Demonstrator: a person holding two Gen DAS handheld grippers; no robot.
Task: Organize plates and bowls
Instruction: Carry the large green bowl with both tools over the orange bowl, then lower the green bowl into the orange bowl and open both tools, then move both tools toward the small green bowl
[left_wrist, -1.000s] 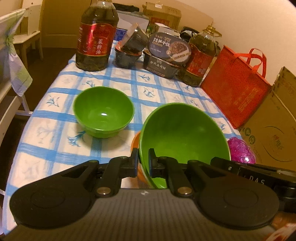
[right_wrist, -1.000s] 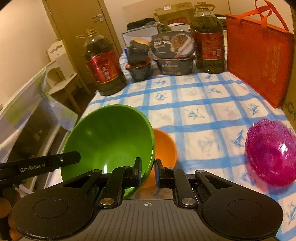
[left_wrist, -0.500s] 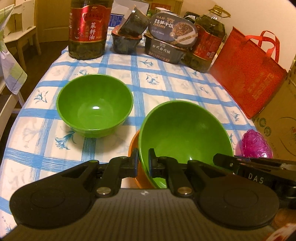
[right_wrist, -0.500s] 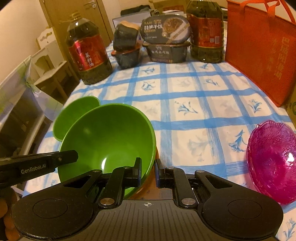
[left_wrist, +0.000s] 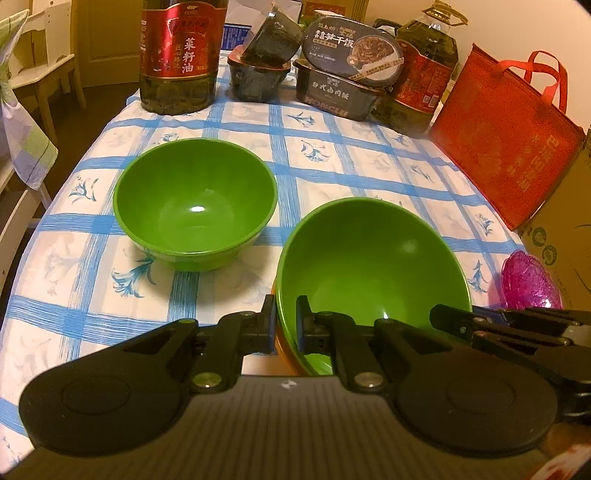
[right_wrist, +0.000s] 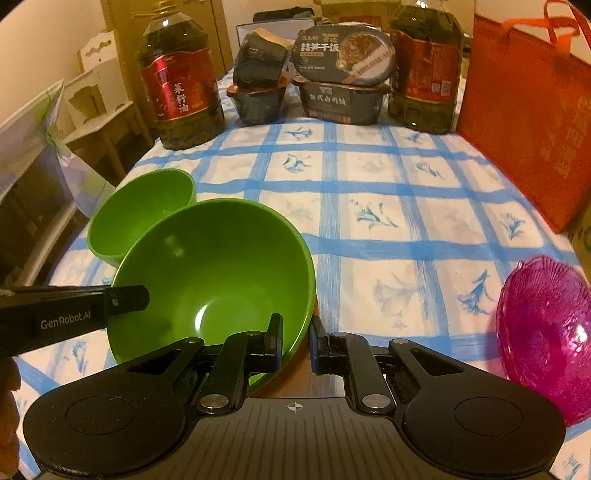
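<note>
Both grippers clamp the rim of one large green bowl (left_wrist: 369, 258), which also shows in the right wrist view (right_wrist: 214, 273). My left gripper (left_wrist: 286, 325) is shut on its near left rim. My right gripper (right_wrist: 295, 345) is shut on its near right rim. An orange bowl (left_wrist: 284, 349) sits under it, only a sliver showing. A second green bowl (left_wrist: 195, 206) stands empty on the checked tablecloth (left_wrist: 92, 258) to the left, and shows in the right wrist view (right_wrist: 136, 210). A pink glass bowl (right_wrist: 543, 339) lies at the right.
Two oil bottles (right_wrist: 177, 81) (right_wrist: 424, 70), dark food tubs (right_wrist: 258, 85) and boxed meals (right_wrist: 343, 74) line the table's far end. A red bag (right_wrist: 532, 110) and a cardboard box (left_wrist: 565, 221) stand along the right edge. A white chair (left_wrist: 33, 74) is off the left side.
Both grippers have carried the large green bowl and the orange bowl under it forward and lower, closer to the second green bowl. Both grips stay shut.
</note>
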